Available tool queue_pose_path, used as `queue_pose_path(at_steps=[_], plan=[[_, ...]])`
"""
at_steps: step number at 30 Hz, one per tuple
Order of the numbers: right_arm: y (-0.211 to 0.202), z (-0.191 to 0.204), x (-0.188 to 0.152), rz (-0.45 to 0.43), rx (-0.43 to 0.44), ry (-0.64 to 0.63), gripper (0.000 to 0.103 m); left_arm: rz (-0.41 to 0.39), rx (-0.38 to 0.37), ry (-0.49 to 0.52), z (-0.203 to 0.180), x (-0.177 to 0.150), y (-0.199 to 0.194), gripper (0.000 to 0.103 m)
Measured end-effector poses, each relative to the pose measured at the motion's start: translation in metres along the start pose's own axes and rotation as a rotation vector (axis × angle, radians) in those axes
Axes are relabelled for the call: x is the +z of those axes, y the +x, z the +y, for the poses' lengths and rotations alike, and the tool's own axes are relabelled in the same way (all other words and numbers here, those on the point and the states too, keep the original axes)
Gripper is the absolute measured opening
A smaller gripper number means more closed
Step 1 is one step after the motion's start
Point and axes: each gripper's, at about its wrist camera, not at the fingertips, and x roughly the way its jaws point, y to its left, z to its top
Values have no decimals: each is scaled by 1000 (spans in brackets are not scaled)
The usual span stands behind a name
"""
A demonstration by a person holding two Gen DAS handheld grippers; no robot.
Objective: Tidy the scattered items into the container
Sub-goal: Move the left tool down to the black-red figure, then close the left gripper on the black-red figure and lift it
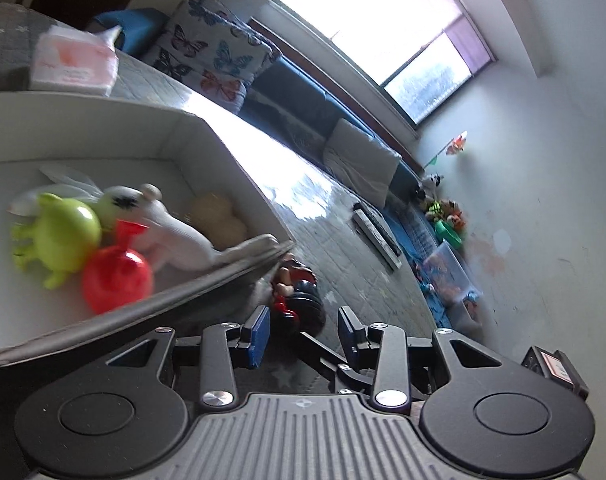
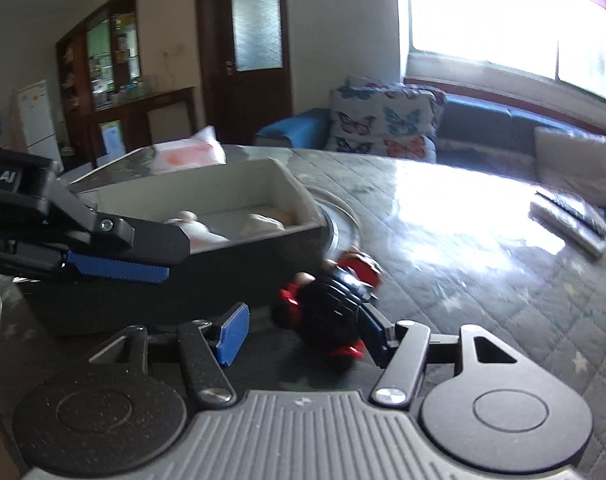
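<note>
Quilted table: several toys boxed, doll beside box pending, both tongs wide, empty.

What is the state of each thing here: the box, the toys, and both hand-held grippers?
Box: open on top, holding toys.
Green toy: lying inside the box.
Red ball toy: inside the box, against the green toy.
White plush: lying inside the box.
Black and red toy: outside the box, on the table.
Left hand-held gripper: open, empty.
Right hand-held gripper: open around the black and red toy.
</note>
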Motion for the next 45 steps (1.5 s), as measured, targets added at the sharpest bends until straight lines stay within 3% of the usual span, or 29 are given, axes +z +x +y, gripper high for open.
queue_pose_path(at_steps=[13,33,39,45], plan=[[31,-24,-4,33,35,82,73,46,41,-23,-5,5,59,40],[49,-23,0,50,84,108,78,29,61,-8,-6,4,76,40],[61,-22,2,71,74,69,83,65,74,-10,-5,4,80,41],[64,-17,-3,86,65,36,79,76,73,-9,-2,1,80,40]])
